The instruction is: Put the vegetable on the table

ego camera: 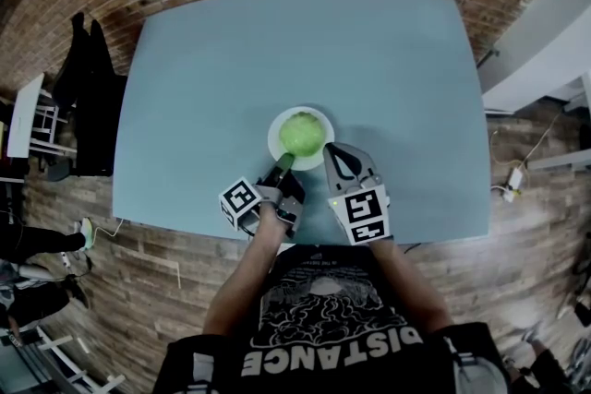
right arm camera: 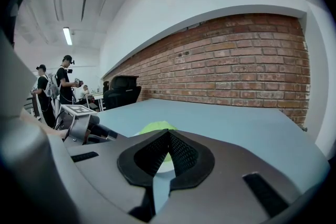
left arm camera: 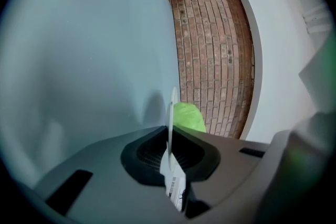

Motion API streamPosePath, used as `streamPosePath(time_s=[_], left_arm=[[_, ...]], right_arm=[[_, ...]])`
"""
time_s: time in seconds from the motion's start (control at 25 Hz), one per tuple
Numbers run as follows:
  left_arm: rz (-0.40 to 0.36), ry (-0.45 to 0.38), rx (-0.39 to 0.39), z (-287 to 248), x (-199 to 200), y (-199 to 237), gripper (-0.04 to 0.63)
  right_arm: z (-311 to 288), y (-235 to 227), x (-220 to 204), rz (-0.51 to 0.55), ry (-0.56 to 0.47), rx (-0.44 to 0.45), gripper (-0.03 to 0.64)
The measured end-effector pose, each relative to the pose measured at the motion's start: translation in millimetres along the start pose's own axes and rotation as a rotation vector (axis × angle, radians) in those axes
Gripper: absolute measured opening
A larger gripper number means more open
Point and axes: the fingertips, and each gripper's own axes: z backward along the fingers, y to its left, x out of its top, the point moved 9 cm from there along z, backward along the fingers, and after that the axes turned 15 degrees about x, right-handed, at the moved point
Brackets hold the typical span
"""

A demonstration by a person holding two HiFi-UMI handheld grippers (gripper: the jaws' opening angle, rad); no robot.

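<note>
Left gripper (ego camera: pixel 284 164) clamps plate (ego camera: pixel 274 141) rim, cabbage (ego camera: pixel 302 133) on it. Right gripper (ego camera: pixel 338 154) closed, empty, just beside plate.

Both forearms reach forward, left gripper (ego camera: pixel 284 164) aimed at one o'clock, clamped on the plate (left arm camera: pixel 172 113) rim, right gripper (ego camera: pixel 336 156) at eleven o'clock, jaws seemingly closed, empty.

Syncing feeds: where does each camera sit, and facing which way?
Head view: on the head, steeply down at table, plate, green vegetable; forearms, left gripper, right gripper show.
Left gripper view: rides it, along jaws shut on the plate rim.
Right gripper view: across the table to brick wall; jaws together.
All share the green vegetable.
</note>
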Motion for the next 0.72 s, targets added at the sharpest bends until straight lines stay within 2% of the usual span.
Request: streamPosePath(time_s=[0.32,0.72], left_arm=[[-0.02,0.007,0.054,-9,2,3,0.017],[-0.036,0.009,0.086,-13,7,11,0.023]], right_arm=[[-5,-5,-7,-0.005,0.034,-0.001,0.008],[-7,-4,-11,-0.009,0.042,-0.001,0.008]])
